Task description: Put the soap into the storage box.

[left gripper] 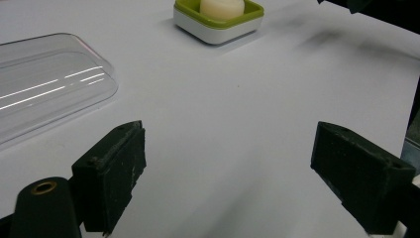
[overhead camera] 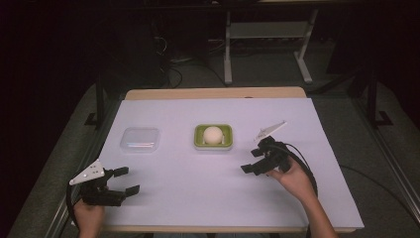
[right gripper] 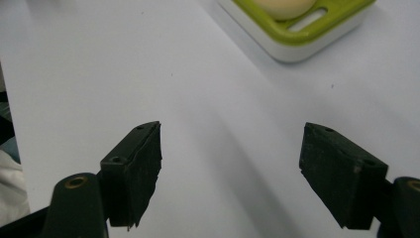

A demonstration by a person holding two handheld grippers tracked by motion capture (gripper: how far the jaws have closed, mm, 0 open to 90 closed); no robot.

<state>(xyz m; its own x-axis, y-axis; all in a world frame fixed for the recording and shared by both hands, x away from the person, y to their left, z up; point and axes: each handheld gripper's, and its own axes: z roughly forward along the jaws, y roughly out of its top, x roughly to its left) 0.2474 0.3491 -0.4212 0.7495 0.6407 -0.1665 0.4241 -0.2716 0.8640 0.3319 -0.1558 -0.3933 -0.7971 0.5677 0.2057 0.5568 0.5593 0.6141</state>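
the pale, rounded bar of soap sits in the green-and-white plastic soap dish at the centre of the white paper-covered table. the clear plastic lid lies flat to the dish's left, apart from it, so the dish is uncovered. the right gripper hangs just beside the dish's right front corner, jaws spread wide and empty; in the right gripper view the dish lies ahead of the jaws, untouched. the left gripper rests near the front left edge, jaws likewise apart and empty, nearer the lid than the dish. judgement: no grasp made yet; work appears at its start, with approach, grip and placement all remaining.
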